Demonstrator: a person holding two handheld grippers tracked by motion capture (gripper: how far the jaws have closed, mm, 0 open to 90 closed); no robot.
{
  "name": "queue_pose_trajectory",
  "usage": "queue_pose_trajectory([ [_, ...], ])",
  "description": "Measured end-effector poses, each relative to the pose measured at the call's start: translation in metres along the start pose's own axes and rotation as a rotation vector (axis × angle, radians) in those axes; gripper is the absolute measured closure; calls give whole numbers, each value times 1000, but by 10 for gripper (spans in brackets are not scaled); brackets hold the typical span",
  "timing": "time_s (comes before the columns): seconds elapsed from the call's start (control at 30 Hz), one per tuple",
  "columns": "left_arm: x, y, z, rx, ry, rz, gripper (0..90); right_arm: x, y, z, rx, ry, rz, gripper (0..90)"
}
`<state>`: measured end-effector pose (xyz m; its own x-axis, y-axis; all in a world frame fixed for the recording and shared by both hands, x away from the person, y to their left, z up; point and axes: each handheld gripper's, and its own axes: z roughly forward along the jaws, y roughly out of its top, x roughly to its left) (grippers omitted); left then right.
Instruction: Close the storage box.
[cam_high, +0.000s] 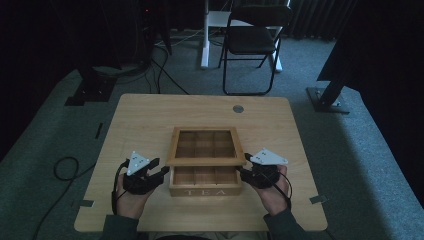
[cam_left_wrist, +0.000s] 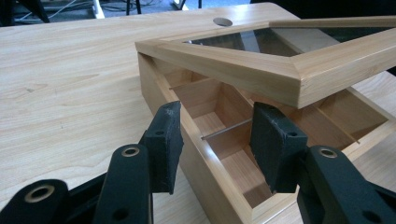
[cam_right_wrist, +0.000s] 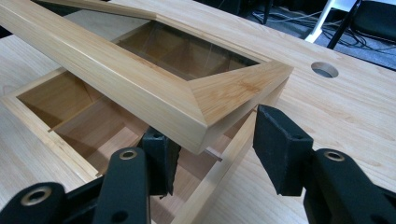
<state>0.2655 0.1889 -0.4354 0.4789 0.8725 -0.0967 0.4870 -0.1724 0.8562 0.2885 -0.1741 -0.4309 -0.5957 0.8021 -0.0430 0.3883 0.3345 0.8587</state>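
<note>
A wooden tea box (cam_high: 205, 184), lettered "TEA" on its front, sat near the middle of a light wooden table (cam_high: 150, 120), its glass-paned lid (cam_high: 205, 145) raised partway and tilted back over the divided compartments. A person's two hands came in from the near edge, each holding a black two-jaw gripper. The left gripper (cam_high: 159, 172) was at the box's left end; its own view showed the jaws spread apart, one outside and one inside the left wall (cam_left_wrist: 196, 154), not pressing it. The right gripper (cam_high: 243, 172) stood at the right end, jaws likewise apart, straddling the right wall (cam_right_wrist: 219, 172) beneath the lid's corner (cam_right_wrist: 233, 93). A folding chair (cam_high: 252, 40) stood on the carpet beyond the table
</note>
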Motion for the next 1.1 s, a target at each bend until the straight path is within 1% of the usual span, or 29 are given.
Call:
queue_pose_trajectory([
  [0.17,-1,-2,0,4,-5,6,540,2,-4,1,8,-7,-14,499],
  [0.2,-3,-3,0,13,-5,18,540,2,-5,1,12,-6,-16,498],
  [0.4,-5,-10,3,31,-13,22,542,4,-14,3,29,5,-11,498],
  [0.53,-10,-16,5,39,-15,38,539,6,-19,4,35,7,-8,498],
  [0.63,-11,-19,6,40,-17,32,537,7,-22,5,41,10,-6,498],
  [0.77,-12,-22,7,49,-15,38,537,9,-26,7,46,20,-10,494],
  [0.87,-12,-24,8,55,-15,34,529,10,-29,8,48,25,-11,491],
  [1.1,-14,-30,10,71,-10,44,529,11,-35,8,63,31,-5,483],
])
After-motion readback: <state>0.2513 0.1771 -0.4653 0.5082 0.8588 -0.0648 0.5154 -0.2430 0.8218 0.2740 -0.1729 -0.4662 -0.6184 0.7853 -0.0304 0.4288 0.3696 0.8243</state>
